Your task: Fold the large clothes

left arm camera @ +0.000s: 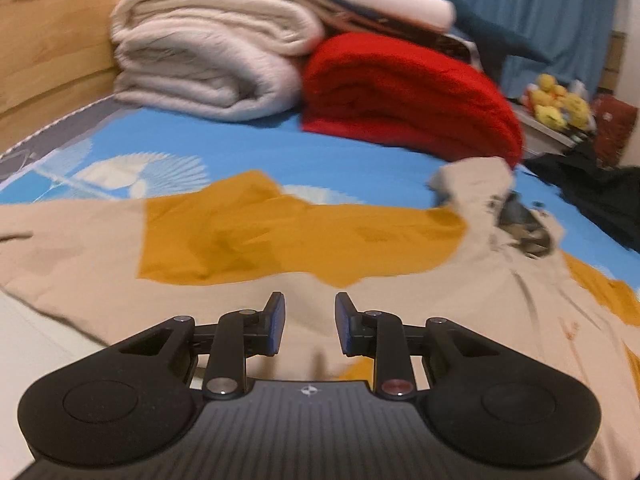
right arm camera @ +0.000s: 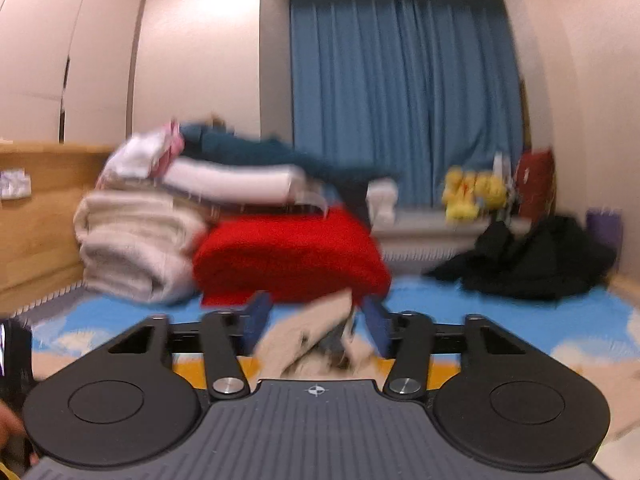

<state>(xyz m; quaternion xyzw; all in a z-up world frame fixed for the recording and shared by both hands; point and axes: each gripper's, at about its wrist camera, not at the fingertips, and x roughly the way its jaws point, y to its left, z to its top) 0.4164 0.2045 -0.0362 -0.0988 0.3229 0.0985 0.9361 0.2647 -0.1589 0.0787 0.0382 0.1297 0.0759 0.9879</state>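
Beige-and-mustard sweatshirt [left arm camera: 280, 240] is what we see spread across the blue patterned bedsheet [left arm camera: 340, 156], its mustard panel lying in the middle and beige cloth running out to the left and toward us. At the right of the left wrist view, a beige part of it with a dark printed patch stands up off the sheet, lifted above the rest.

Our left gripper [left arm camera: 310, 322] hovers over the near beige cloth with its jaws parted, a clear gap between the blue pads, and nothing in them.

Our right gripper [right arm camera: 316, 320] has its jaws set wider apart. A raised fold of the same beige cloth [right arm camera: 316, 332] sits in the gap between the blue pads, nearer the right one. The picture is blurred here, and we cannot tell whether either pad presses on the cloth.

Behind the garment, a folded cream blanket [left arm camera: 208, 60] and a folded red blanket [left arm camera: 408, 92] lie side by side on the bed, touching, with more folded bedding stacked on top. A wooden headboard [left arm camera: 52, 40] runs along the left. Farther back we see a blue curtain [right arm camera: 404, 92], yellow plush toys [right arm camera: 472, 192] on a ledge, and a heap of black clothing [right arm camera: 532, 260] on the right of the bed.
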